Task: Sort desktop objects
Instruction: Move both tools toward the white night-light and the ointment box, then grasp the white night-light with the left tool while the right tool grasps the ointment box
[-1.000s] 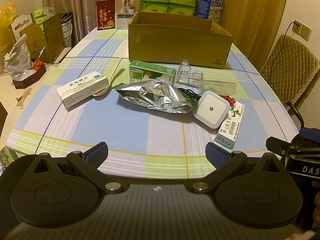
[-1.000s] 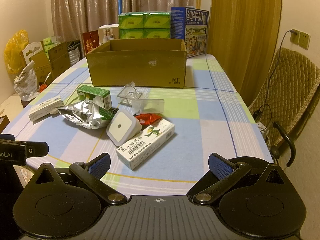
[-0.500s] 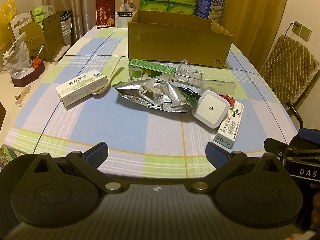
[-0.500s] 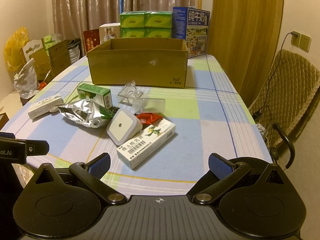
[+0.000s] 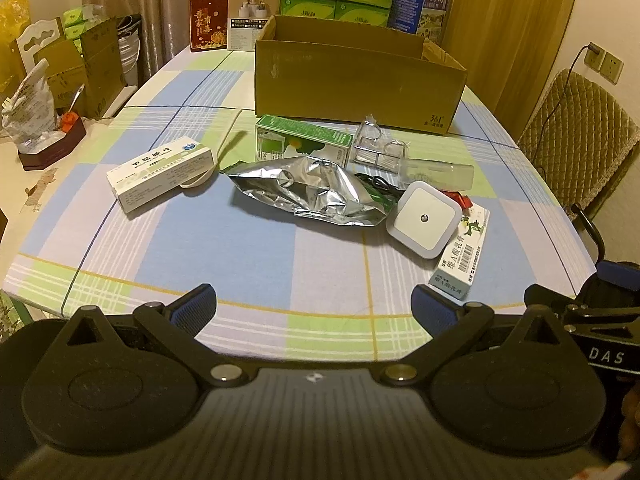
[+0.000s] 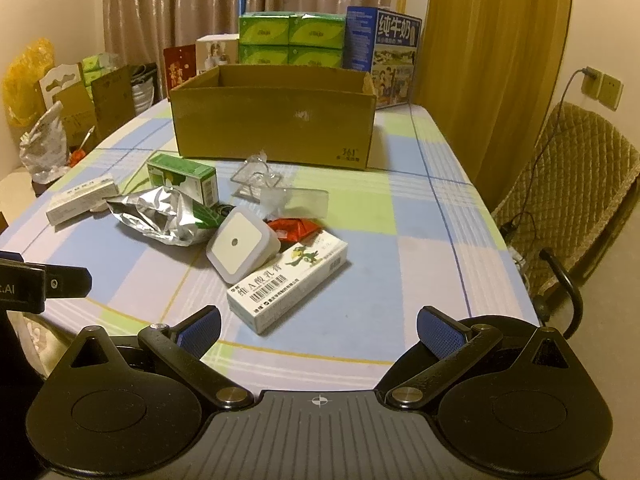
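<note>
Right now both grippers are hovering over the near edge of the checked tablecloth (image 5: pixel 248 248), each with its blue-padded fingers spread wide and nothing between them. The left gripper (image 5: pixel 314 308) is facing the middle of the clutter, and the right gripper (image 6: pixel 318 330) is sitting just to its right, pointing at the right end of the pile.

Sitting at the far middle of the table is an open cardboard box (image 5: pixel 356 84), its flaps up. Nearer than it, the loose things are lying in a band. A white medicine box (image 5: pixel 160 172) is lying at the left, with a pale band poking out from under its right end. A green carton (image 5: pixel 302 144) is standing just in front of the cardboard box, and a crumpled foil bag (image 5: pixel 312 192) is lying against its near side. A clear plastic holder (image 5: pixel 378 150) is resting to the right of the carton. A white square night light (image 6: pixel 242 246) is leaning on a long white box with a green bird (image 6: pixel 290 280), which is the nearest item. A red packet (image 6: pixel 294 228) is peeking out just behind them.

Stacked green boxes (image 6: pixel 290 40) and a blue milk carton (image 6: pixel 384 54) are standing behind the cardboard box.
</note>
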Demonstrator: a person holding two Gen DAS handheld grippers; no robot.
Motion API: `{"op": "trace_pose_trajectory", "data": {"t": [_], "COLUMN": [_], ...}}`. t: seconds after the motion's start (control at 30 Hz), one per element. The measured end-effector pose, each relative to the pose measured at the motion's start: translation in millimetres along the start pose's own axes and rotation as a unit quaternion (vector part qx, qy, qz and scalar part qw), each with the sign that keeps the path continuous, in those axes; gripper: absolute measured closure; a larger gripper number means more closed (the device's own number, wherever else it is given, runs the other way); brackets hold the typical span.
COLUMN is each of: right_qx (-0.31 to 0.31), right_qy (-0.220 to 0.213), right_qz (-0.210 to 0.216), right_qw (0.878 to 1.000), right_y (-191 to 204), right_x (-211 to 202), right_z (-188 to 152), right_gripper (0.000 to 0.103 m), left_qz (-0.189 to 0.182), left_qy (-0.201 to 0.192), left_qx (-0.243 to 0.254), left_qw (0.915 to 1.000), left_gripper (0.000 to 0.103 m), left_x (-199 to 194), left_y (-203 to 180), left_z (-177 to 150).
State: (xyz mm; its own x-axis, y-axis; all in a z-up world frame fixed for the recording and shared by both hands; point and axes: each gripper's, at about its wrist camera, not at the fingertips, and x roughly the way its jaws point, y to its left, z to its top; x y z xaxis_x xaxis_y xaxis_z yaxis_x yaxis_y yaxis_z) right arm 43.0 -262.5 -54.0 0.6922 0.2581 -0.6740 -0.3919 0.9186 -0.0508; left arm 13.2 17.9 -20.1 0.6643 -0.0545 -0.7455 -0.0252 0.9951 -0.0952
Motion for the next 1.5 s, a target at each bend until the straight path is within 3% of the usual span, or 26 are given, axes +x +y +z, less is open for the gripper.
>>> {"op": "trace_pose_trajectory", "data": {"t": [0.4,0.8,0.9,1.1,1.23,1.33,1.5], "right_qx": [0.016,0.072,0.077,0.078,0.082,0.085,0.099], "right_qy": [0.035,0.05,0.057,0.08,0.088,0.083,0.075], "right_qz": [0.019,0.011,0.017,0.034,0.027,0.005,-0.024], "right_qw": [0.999,0.996,0.995,0.993,0.992,0.993,0.992], "right_y": [7.1,11.6,15.0,17.6,8.0,-7.1,-41.5], "right_x": [23.1,61.2,75.9,102.9,107.0,100.4,96.1], "right_z": [15.7,18.5,18.4,15.7,11.7,8.5,3.4], "right_gripper": [0.002,0.003,0.021,0.024,0.053,0.063,0.067], "left_qz": [-0.012,-0.052,-0.059,-0.06,-0.081,-0.094,-0.129], "left_qy": [0.012,0.03,0.032,0.034,0.038,0.034,0.023], "left_qx": [-0.009,0.009,0.009,0.008,0.033,0.061,0.124], "left_qw": [0.9998,0.9981,0.9977,0.9976,0.9954,0.9931,0.9837], "left_gripper": [0.001,0.001,0.001,0.001,0.002,0.002,0.009], "left_x": [21.7,60.3,69.7,83.9,90.1,93.7,102.2], "left_y": [14.1,24.5,26.4,24.8,12.7,-3.0,-38.6], "left_z": [9.5,23.9,28.0,32.0,30.7,31.5,31.8]}}
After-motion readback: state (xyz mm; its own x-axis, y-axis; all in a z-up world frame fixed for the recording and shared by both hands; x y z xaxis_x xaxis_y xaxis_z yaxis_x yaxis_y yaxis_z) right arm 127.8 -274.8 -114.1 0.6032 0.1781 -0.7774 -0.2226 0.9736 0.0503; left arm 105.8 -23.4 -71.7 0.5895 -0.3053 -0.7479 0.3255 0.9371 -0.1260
